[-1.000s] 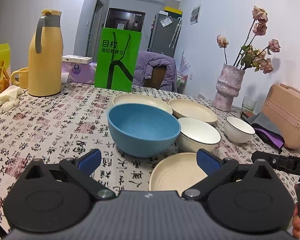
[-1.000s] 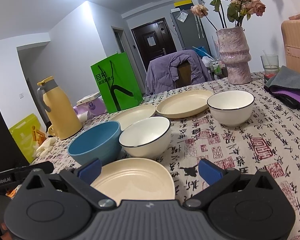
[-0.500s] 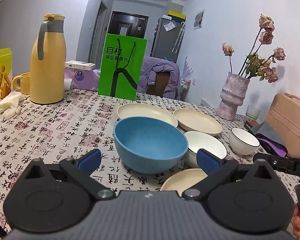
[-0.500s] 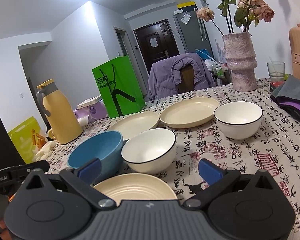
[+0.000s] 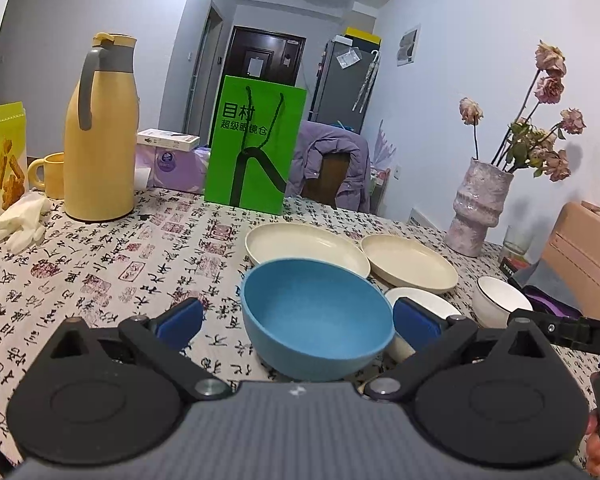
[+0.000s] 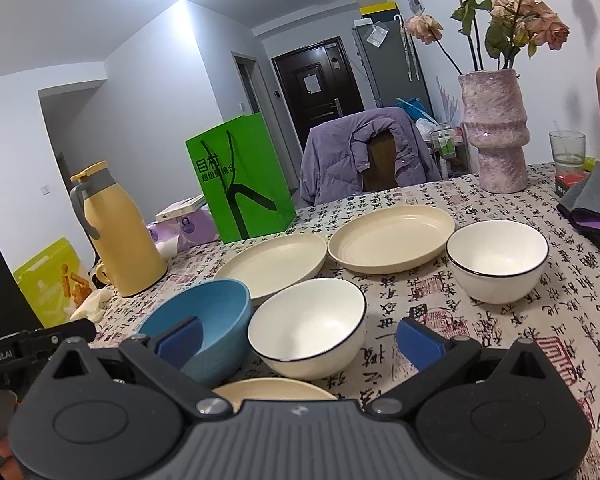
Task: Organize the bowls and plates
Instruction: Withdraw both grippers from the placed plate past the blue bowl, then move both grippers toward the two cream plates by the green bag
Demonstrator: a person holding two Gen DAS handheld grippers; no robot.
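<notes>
Your table (image 5: pixel 100 272) under its calligraphy cloth holds the same spread as a second ago: nothing on it has shifted, only your two grippers have travelled. Both have sunk and pushed forward, so the near cream plate (image 6: pixel 274 390), plainly in view a moment back, now shows only as a sliver under the right gripper (image 6: pixel 300 338) and is all but hidden in the left view.

The two far cream plates (image 5: pixel 306 246) (image 5: pixel 410 262) sit side by side past the bowls, touching or nearly so. The blue bowl (image 5: pixel 316 320) now stands squarely between the pads of your left gripper (image 5: pixel 298 320), whose fingers are spread wide and grip nothing. The nearer white bowl (image 6: pixel 308 328) lines up between the right gripper's pads, likewise parted and empty; it sits just beside the blue bowl (whether they touch, I cannot tell). The second white bowl (image 6: pixel 498 260) stands apart to the right, near the far plate.

What that means: you look set for a first pick, each hand aimed at its own bowl, and no stacking is done yet. I'd judge the blue bowl's rim too wide to straddle, so you'll probably need to pinch one wall instead
</notes>
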